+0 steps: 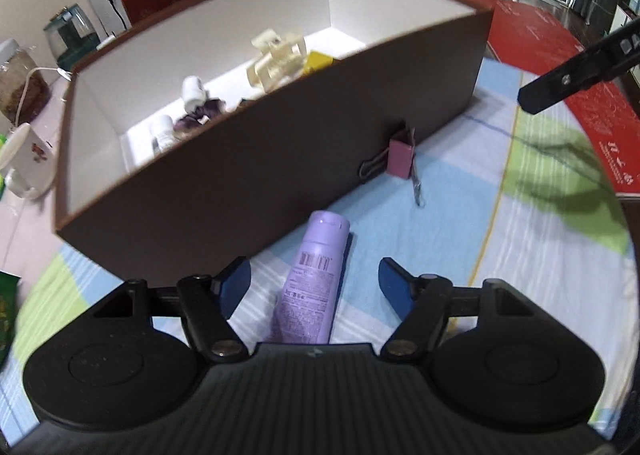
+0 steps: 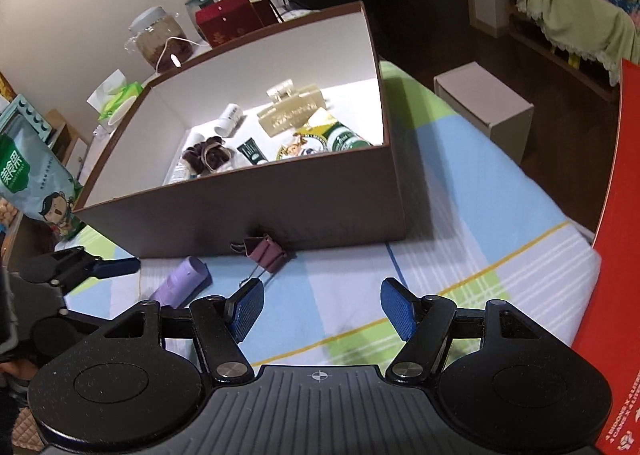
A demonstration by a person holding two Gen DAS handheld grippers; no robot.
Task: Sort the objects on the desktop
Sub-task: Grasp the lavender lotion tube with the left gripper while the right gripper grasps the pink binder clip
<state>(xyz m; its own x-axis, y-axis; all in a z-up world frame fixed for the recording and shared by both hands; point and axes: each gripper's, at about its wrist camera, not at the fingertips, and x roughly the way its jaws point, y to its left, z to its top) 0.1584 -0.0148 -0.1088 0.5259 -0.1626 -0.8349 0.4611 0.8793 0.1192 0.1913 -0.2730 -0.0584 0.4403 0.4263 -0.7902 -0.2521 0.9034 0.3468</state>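
My left gripper (image 1: 315, 282) sits low over the counter (image 1: 460, 223), jaws spread wide, nothing clamped. One lilac tube (image 1: 310, 287) lies flat between the blue pads, touching neither that I can see, cap end pointing at the brown box (image 1: 248, 179), just short of its near wall.

Right gripper (image 2: 322, 309) is also wide open and empty, above bare striped cloth (image 2: 460, 255). Open room lies ahead of it and to its right, up to the cloth's edge, where a red panel (image 2: 616, 239) stands.

One pink binder clip (image 1: 402, 159) rests against the foot of the box's near wall, one wire handle trailing toward me.

The box is open-topped with tall white inner walls. Inside I count one cream claw clip (image 1: 276, 59), one gold claw clip (image 2: 290, 113), one dark scrunchie (image 2: 210, 157), one dark green tube (image 2: 251, 151), two small white bottles (image 1: 193, 91), and some green-and-yellow packets I can't separate.

Left of the box: one mug (image 1: 26, 163), one glass jar (image 2: 160, 39).
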